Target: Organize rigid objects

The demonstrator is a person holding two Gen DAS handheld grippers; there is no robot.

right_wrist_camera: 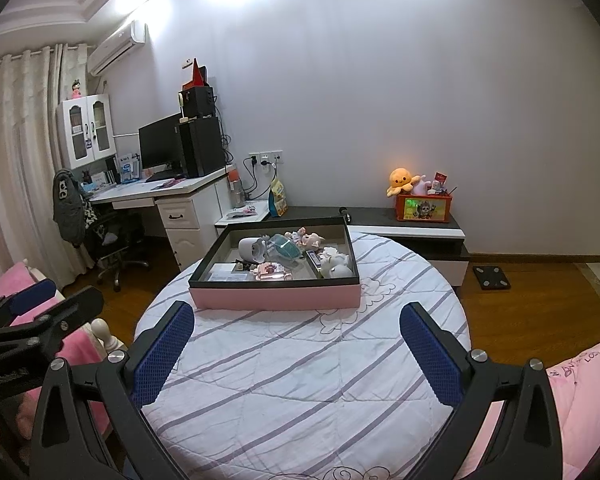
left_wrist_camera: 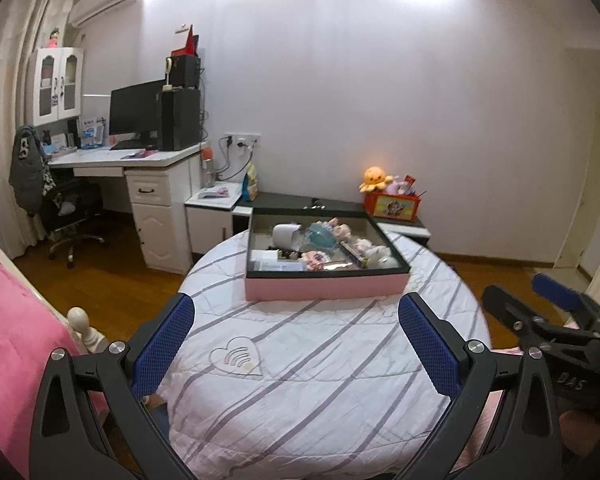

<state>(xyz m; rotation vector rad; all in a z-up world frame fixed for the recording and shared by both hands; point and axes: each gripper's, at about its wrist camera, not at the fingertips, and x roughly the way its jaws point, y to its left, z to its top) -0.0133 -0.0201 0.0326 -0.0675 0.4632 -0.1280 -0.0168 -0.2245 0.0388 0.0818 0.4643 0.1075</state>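
Tool [left_wrist_camera: 296, 332] bases cropped; box [left_wrist_camera: 324, 286] contents indistinct.

Pink-sided, black-rimmed box [left_wrist_camera: 326, 285] flat on striped quilt, crowded with small toys [left_wrist_camera: 332, 246], white cup tipped sideways.

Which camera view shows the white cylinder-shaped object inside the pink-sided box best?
The right wrist view: the white cylinder-shaped object lies nearer there, its open end visible. In the left wrist view it looks smaller, at the far left of the pink-sided box.
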